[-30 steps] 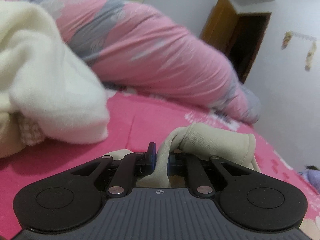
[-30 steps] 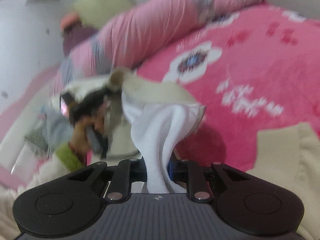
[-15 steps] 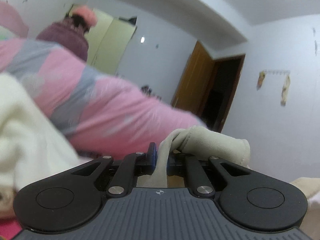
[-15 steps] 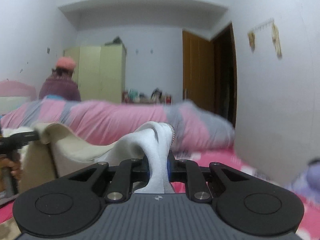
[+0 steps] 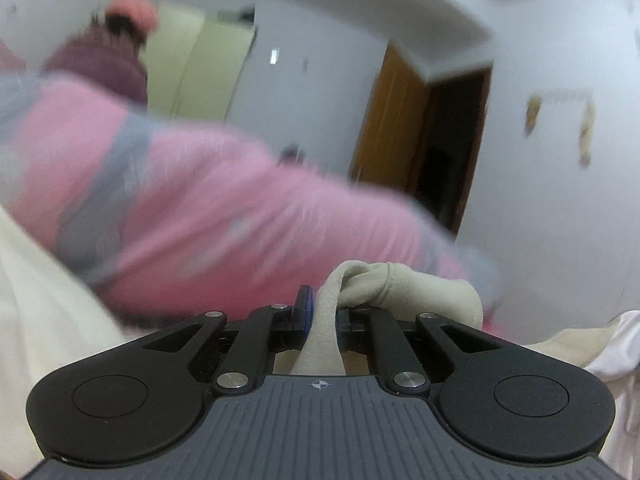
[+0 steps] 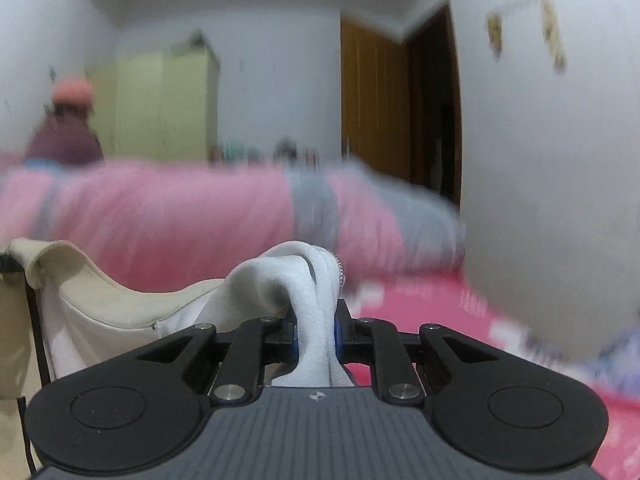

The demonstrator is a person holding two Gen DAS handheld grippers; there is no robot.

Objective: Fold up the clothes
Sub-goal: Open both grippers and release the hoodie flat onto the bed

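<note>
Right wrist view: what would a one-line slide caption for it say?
Right gripper pinching a bunch of white zippered cloth, lifted above a pink bed, a rolled pink-and-grey quilt behind.

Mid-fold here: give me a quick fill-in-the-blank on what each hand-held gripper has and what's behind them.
1. The left hand-held gripper is shut on a fold of ____ cloth.
2. The right hand-held gripper pinches white fabric with a ____ along its edge.
3. The rolled quilt behind is grey and ____.
4. The brown door stands ____.

Missing words: beige; zipper; pink; open
</note>
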